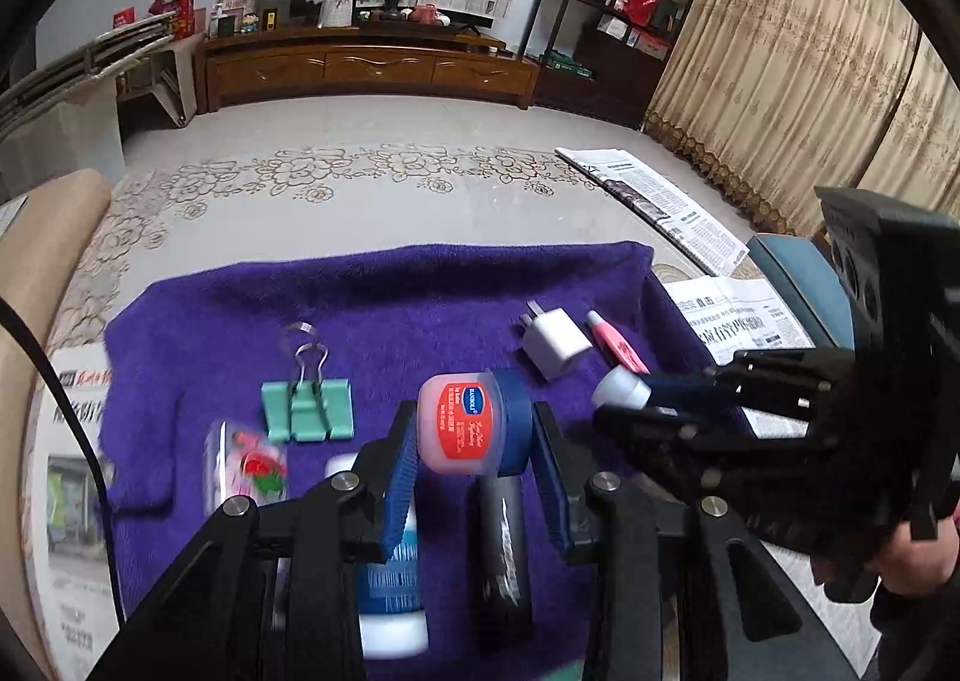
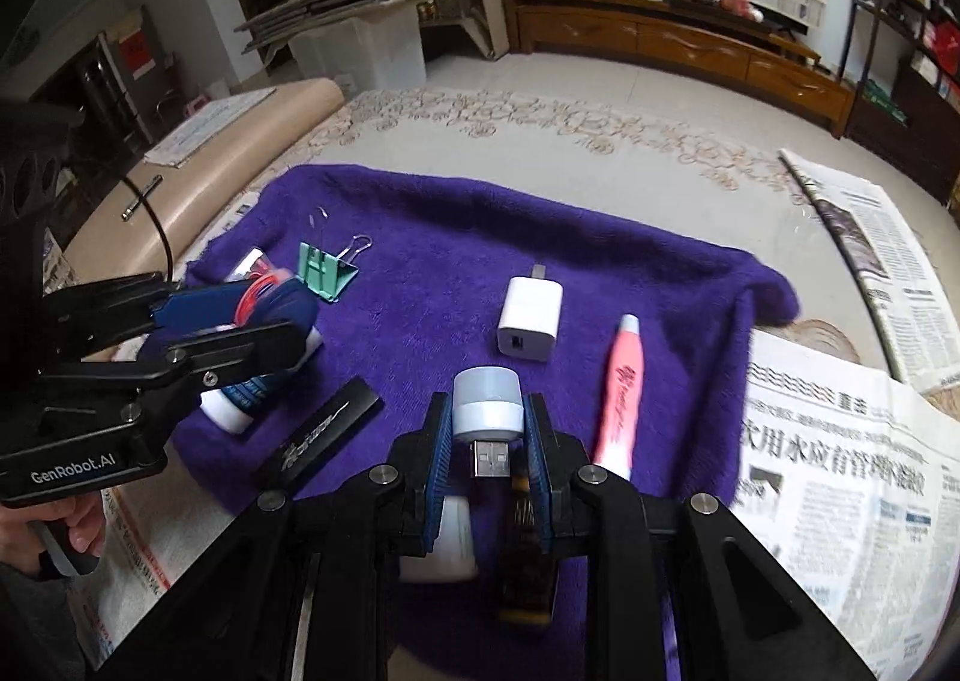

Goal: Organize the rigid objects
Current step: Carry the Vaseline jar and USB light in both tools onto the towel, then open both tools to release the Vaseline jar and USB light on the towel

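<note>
Purple towel (image 2: pixel 450 237), USB light (image 2: pixel 486 405) plug toward camera

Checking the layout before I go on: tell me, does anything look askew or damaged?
Nothing looks damaged or spilled. The purple towel is rumpled at its far right corner, and the items on it lie at mixed angles, the green binder clip among them.

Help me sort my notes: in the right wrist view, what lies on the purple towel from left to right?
Green binder clip → black bar → white charger → pink pen.
</note>
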Demonstrator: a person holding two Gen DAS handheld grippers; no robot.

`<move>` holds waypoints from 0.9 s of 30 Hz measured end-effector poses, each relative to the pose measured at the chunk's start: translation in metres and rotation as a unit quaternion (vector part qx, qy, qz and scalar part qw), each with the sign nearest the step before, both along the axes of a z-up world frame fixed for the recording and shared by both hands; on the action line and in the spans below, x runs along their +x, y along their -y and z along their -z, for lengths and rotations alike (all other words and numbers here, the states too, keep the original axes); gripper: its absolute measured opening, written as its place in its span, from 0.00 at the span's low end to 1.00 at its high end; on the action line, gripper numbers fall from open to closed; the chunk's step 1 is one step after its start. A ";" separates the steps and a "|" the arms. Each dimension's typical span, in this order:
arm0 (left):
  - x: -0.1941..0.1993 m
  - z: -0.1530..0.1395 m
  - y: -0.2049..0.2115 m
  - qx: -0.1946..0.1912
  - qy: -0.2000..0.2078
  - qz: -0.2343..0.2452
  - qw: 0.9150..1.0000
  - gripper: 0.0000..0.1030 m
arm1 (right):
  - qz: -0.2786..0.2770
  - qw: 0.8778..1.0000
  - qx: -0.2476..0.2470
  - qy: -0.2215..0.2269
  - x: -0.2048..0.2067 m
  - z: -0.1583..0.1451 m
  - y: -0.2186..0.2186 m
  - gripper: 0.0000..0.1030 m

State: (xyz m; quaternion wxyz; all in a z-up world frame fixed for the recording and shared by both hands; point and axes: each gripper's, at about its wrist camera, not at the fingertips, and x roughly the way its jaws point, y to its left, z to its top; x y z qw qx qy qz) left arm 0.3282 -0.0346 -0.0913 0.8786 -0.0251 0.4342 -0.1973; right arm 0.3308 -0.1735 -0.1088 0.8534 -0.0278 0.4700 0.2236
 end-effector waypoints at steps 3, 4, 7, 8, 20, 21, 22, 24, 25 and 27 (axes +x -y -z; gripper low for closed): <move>0.011 0.002 0.007 0.013 0.000 0.009 1.000 0.33 | -0.011 1.000 -0.008 -0.007 0.010 0.008 -0.006 0.23; 0.014 0.003 0.009 0.017 -0.001 0.010 1.000 0.33 | -0.016 1.000 -0.011 -0.010 0.012 0.011 -0.007 0.23; 0.023 0.007 0.011 0.027 -0.008 0.012 1.000 0.33 | -0.027 0.999 -0.018 -0.011 0.017 0.017 -0.011 0.23; 0.026 0.009 0.012 0.032 -0.012 0.012 0.999 0.33 | -0.032 0.999 -0.020 -0.011 0.018 0.018 -0.013 0.23; 0.044 0.033 0.021 0.074 -0.049 0.017 0.996 0.33 | -0.080 0.996 -0.044 -0.003 0.015 0.024 -0.023 0.23; 0.045 0.036 0.021 0.078 -0.053 0.017 0.995 0.33 | -0.083 0.995 -0.046 -0.002 0.015 0.024 -0.022 0.23; 0.045 0.037 0.021 0.082 -0.052 0.018 0.995 0.33 | -0.086 0.995 -0.047 -0.001 0.015 0.024 -0.022 0.23; 0.045 0.037 0.023 0.086 -0.051 0.020 0.995 0.33 | -0.089 0.995 -0.047 0.000 0.015 0.024 -0.023 0.23; 0.045 0.037 0.023 0.089 -0.051 0.022 0.994 0.33 | -0.090 0.995 -0.048 0.000 0.014 0.024 -0.023 0.23; 0.045 0.037 0.024 0.094 -0.051 0.024 0.994 0.33 | -0.092 0.995 -0.047 0.001 0.012 0.024 -0.022 0.23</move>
